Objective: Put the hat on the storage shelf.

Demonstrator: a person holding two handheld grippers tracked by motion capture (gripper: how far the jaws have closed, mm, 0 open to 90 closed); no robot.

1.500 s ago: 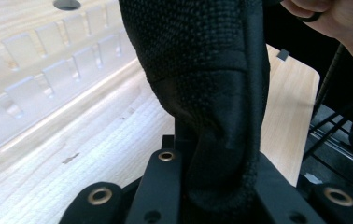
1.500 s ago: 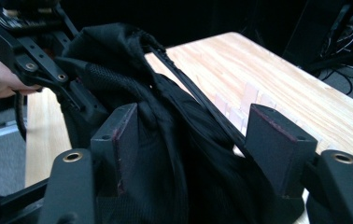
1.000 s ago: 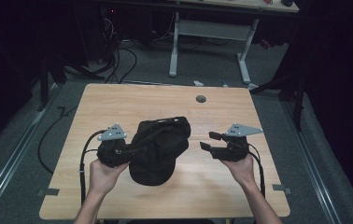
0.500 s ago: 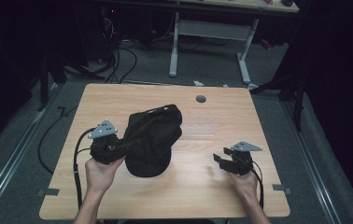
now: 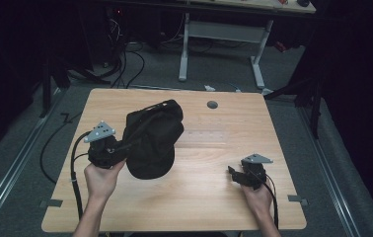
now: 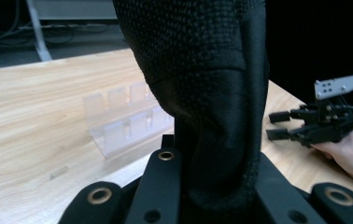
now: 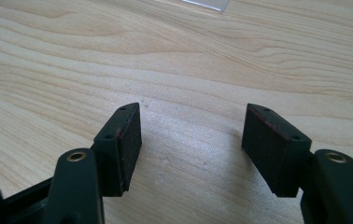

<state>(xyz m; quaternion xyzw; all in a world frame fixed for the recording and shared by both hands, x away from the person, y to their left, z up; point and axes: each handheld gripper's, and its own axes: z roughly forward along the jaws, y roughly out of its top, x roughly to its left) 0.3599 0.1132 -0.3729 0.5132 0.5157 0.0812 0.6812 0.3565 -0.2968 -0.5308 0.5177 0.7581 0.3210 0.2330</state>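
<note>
A black cap point(image 5: 151, 140) hangs from the left gripper point(image 5: 106, 150), its fabric pinched between the closed jaws and rising just ahead of them, with the brim end drooping toward the wooden table point(image 5: 209, 197) beside the left hand point(image 5: 100, 177). In the left gripper view the cap's woven cloth point(image 6: 198, 93) stands directly in front of the camera and blocks most of what lies beyond, so the jaw tips themselves are hidden under it. A clear plastic rack point(image 6: 123, 119) sits on the table past the cap, only faintly legible from above. The right gripper point(image 5: 239, 174) rests well apart from the cap, low over bare wood near the table's near right corner, jaws spread wide with nothing between the pads point(image 7: 128, 140). Whether the cap's lower edge touches the table cannot be made out.
</note>
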